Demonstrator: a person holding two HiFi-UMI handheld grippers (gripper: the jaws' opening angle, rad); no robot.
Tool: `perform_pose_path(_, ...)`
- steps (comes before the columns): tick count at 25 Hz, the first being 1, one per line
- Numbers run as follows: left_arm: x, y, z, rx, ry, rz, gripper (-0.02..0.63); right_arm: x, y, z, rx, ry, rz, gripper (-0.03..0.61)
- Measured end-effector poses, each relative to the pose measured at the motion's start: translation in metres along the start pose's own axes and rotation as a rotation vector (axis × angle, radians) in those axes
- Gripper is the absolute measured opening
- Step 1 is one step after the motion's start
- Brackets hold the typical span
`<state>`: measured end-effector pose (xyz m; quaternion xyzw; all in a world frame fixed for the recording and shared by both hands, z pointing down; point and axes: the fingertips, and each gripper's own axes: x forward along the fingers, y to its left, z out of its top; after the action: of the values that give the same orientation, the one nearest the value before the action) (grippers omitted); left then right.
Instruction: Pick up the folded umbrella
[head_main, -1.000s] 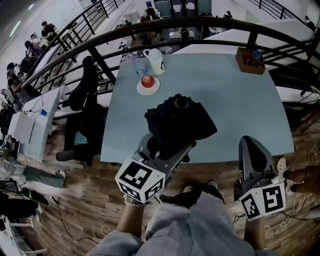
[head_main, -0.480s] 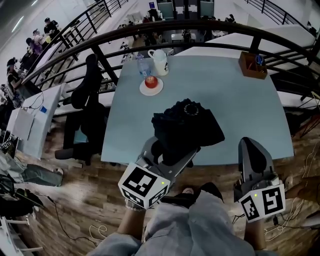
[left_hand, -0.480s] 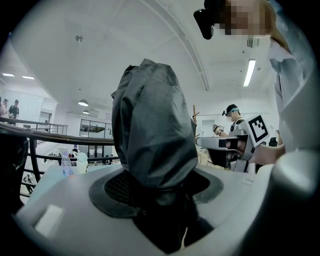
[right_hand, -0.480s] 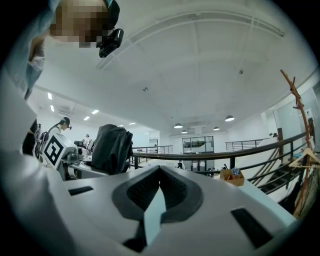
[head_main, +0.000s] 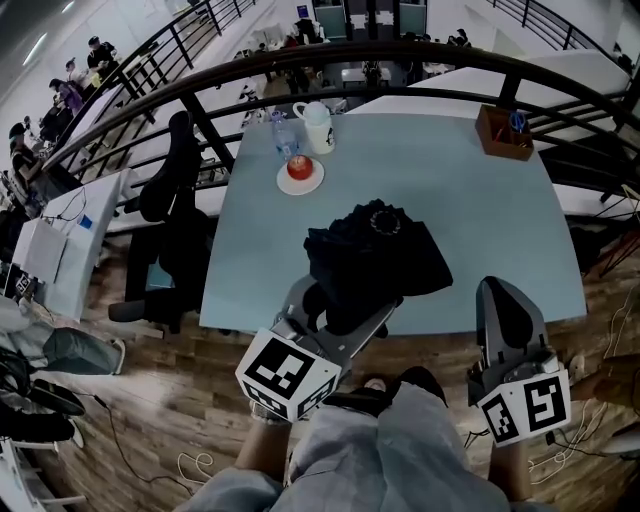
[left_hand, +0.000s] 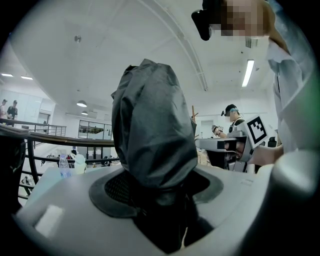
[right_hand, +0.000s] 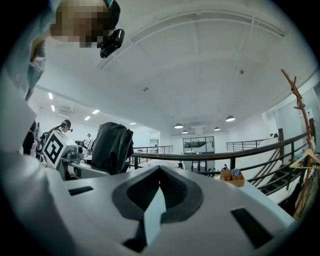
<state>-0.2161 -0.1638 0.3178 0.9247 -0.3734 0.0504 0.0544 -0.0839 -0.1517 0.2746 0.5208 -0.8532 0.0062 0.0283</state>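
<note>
The folded umbrella (head_main: 375, 250) is a black bundle of fabric with its ribbed tip end up, held over the near part of the pale blue table (head_main: 470, 190). My left gripper (head_main: 335, 310) is shut on its lower end. In the left gripper view the umbrella (left_hand: 152, 135) rises out of the left gripper (left_hand: 160, 195) and fills the middle. My right gripper (head_main: 505, 300) hangs off the table's near right edge, shut with nothing in it. In the right gripper view, the right gripper (right_hand: 157, 195) shows only a thin slit between its pads, with the umbrella (right_hand: 111, 147) off to the left.
At the table's far left stand a white plate with a red apple (head_main: 299, 168), a white jug (head_main: 316, 125) and a water bottle (head_main: 283, 130). A wooden box (head_main: 503, 124) sits at the far right corner. A dark railing (head_main: 200, 95) curves behind; an office chair (head_main: 170, 190) stands left.
The umbrella and my left gripper have shifted slightly to the right in the view. The right gripper has stayed put.
</note>
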Motion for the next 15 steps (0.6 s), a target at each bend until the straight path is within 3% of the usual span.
perform_pose_path(15,-0.0025,-0.001,0.0023,-0.001,0.003,-0.026,0.287,-0.0027,0.0023,-0.0018,0.013,-0.002,-0.02,0.0)
